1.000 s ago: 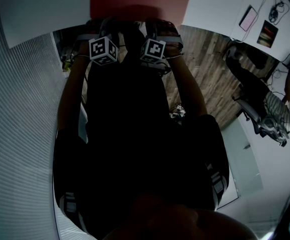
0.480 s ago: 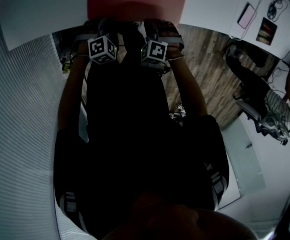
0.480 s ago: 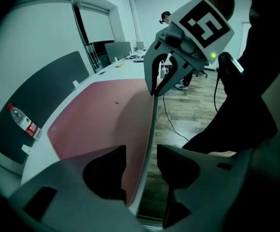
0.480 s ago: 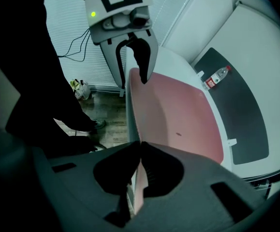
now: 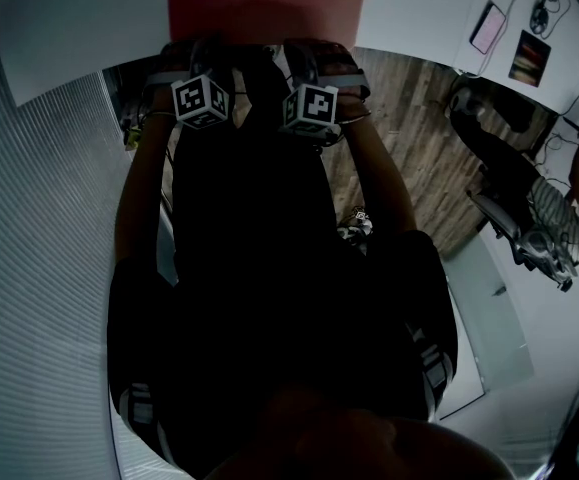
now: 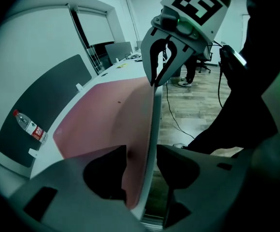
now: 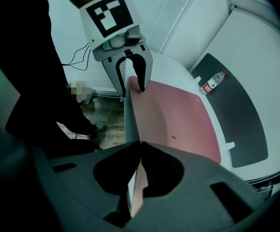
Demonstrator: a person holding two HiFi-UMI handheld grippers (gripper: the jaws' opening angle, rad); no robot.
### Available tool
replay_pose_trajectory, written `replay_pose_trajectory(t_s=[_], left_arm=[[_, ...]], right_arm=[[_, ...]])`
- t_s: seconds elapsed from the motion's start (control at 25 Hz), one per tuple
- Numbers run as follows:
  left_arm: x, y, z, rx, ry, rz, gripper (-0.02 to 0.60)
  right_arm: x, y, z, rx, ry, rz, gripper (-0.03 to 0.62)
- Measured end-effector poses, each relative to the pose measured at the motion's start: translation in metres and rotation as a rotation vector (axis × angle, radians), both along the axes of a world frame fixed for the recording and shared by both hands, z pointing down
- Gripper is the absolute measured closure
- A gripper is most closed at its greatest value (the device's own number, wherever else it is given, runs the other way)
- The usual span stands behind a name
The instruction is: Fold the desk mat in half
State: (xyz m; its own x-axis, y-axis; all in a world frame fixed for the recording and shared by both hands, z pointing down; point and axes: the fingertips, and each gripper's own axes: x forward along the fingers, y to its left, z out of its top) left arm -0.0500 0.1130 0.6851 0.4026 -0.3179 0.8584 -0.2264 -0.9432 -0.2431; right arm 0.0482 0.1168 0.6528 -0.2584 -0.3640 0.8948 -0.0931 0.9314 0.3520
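The pink desk mat (image 6: 101, 120) lies flat across the white bench (image 5: 64, 23), with its near edge along the bench's front rim, right where the person stands. Both claws are down at that edge, side by side and pointing steeply downward. In the head view only their backs show. The left marker cube (image 5: 201, 100) and the right marker cube (image 5: 311, 106) sit close together, just short of the mat.

The right claw (image 7: 140, 146) has just been closing its jaws. They now meet on the mat's near edge, with the thin sheet pinched between the tips. Seen from the left gripper view, its two fingers come together to a point on that same edge.

The left claw (image 6: 141, 151) stands with its jaws spread, straddling the edge a little way along from its partner. The mat's edge runs between the jaws, and the pads are not pressed onto it.

A pale strip (image 6: 152, 129) runs alongside the pink edge. I cannot tell whether it is the mat's underside or the bench's rim.

Towards the back of the bench there is a dark grey pad (image 7: 236, 115), and a water bottle (image 7: 213, 81) with a red label lies on it. Off to the person's right there is wooden floor (image 5: 409, 138) and an office chair (image 5: 514, 233).
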Motion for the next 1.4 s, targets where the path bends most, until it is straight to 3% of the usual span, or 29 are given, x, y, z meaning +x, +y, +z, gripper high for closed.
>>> replay_pose_trajectory(t_s=[0.16,0.52,0.68,0.92,1.4], left_arm=[[-0.004,-0.003,-0.004,0.030,-0.003,0.007,0.398],[-0.011,-0.002,-0.016,0.041,0.014,0.027,0.553],[-0.011,-0.003,-0.027,0.011,0.048,0.006,0.565],[-0.007,0.002,-0.044,-0.005,0.023,0.082,0.568],[0.005,0.029,-0.077,-0.103,0.024,0.142,0.568]], right_arm=[[-0.001,-0.002,-0.008,0.012,-0.007,-0.017,0.586],[-0.001,-0.002,-0.019,0.005,-0.015,-0.034,0.587],[0.001,-0.003,-0.023,-0.006,-0.026,-0.022,0.587],[0.004,-0.001,-0.036,-0.023,-0.033,-0.010,0.587],[0.018,0.020,-0.057,-0.071,-0.052,-0.016,0.586]])
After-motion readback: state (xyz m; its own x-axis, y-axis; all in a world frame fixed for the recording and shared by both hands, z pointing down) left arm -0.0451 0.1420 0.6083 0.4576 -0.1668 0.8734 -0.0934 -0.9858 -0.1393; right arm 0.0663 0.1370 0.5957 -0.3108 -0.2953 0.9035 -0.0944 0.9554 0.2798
